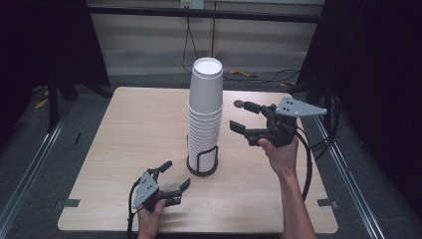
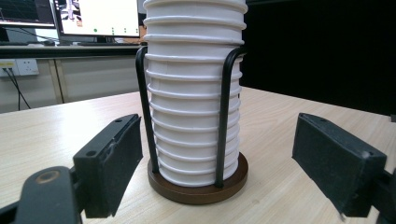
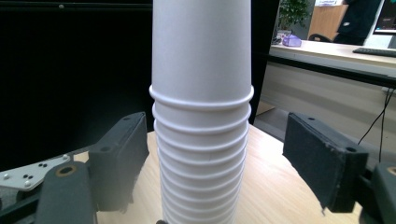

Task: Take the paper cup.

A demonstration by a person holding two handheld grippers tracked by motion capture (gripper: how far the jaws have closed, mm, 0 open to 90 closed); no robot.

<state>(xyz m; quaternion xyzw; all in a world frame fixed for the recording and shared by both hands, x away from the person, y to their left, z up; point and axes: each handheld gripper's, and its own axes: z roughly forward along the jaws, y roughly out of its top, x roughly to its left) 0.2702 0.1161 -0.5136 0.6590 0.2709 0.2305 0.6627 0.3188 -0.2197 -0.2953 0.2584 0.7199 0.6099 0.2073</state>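
The stack of white paper cups (image 1: 205,112) stands upside down in a black wire holder (image 1: 202,160) near the middle of the desk (image 1: 129,129), with the released right gripper (image 1: 242,115) raised just beside its upper cups and the released left gripper (image 1: 175,175) low near the holder's base, neither touching it.

Black left gripper (image 1: 171,178) and right gripper (image 1: 240,115), grey screw-dotted three-cornered plates, black trailing cables, blocky padded fingers (image 2: 114,158)
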